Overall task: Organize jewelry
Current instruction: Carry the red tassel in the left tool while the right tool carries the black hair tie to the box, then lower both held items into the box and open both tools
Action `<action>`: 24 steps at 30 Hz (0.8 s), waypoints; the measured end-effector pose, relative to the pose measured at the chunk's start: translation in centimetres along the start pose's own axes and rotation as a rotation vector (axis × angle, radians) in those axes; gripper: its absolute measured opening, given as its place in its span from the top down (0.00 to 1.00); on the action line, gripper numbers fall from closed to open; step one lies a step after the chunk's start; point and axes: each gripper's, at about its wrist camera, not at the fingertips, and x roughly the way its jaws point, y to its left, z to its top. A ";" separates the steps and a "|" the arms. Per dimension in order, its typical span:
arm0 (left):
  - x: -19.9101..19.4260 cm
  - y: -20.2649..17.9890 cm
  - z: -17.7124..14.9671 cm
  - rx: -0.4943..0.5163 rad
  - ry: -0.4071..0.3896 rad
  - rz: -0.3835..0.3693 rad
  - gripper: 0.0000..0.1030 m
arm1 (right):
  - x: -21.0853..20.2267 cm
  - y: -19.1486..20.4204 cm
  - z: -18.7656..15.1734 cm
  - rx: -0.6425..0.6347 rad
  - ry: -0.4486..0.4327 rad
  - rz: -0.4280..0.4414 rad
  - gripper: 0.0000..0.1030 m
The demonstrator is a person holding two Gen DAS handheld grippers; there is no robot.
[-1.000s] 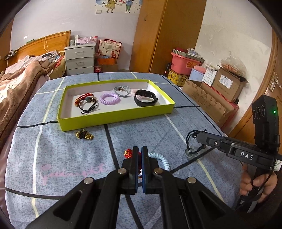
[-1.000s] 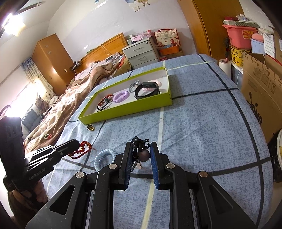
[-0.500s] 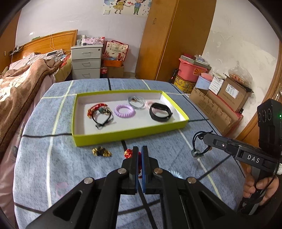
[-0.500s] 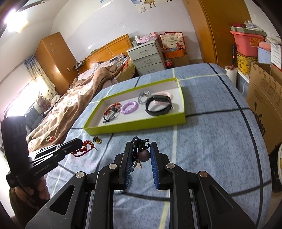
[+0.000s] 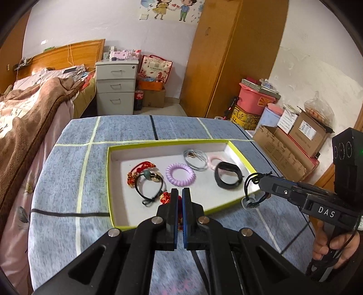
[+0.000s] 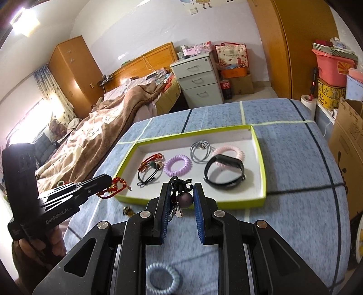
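A: Since both pieces are light, floppy cord, pinch the knots. Left gripper (image 5: pixel 178 199) clamps the red bracelet (image 6: pixel 115 185), right gripper (image 6: pixel 181 197) grips the black cord charm (image 6: pixel 182 196), both over the tray (image 6: pixel 261 168).

B: Inside I count five or six pieces; one blue coil (image 6: pixel 162 280) and one gold trinket (image 6: pixel 128 211) sit on the desk (image 6: pixel 306 215).

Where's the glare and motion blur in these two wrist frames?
Right wrist: ceiling light and window blown out at left; blue bedspread smeared near the tray. Left wrist: even light, bedspread blurred low, tray contents sharp. Both: fisheye bending, dark corners.
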 end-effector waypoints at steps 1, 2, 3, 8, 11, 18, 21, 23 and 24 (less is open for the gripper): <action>0.2 0.2 0.2 -0.003 0.001 0.000 0.97 | 0.4 0.0 0.2 -0.002 0.003 0.000 0.80; 0.5 0.5 0.3 -0.009 0.002 0.005 0.97 | 0.7 0.0 0.5 -0.005 0.010 -0.005 0.80; 0.7 0.8 0.5 -0.012 0.004 0.008 0.97 | 1.3 0.0 0.9 -0.012 0.018 -0.011 0.80; 2.3 2.0 1.0 -0.038 0.023 0.014 0.97 | 3.6 -0.3 1.7 -0.020 0.053 -0.017 0.80; 3.2 2.3 1.0 -0.040 0.036 0.019 0.97 | 4.6 -0.5 2.0 -0.017 0.072 -0.010 0.80; 5.0 3.0 0.4 -0.045 0.082 0.028 0.97 | 6.7 -1.0 2.2 -0.026 0.115 -0.010 0.80; 5.4 3.2 0.0 -0.052 0.094 0.023 0.97 | 7.2 -1.2 2.0 -0.033 0.129 -0.020 0.80; 5.6 3.2 -0.2 -0.054 0.100 0.024 0.97 | 7.4 -1.3 1.9 -0.035 0.138 -0.028 0.80; 5.7 3.3 -0.2 -0.057 0.104 0.025 0.97 | 7.5 -1.4 1.9 -0.039 0.141 -0.031 0.80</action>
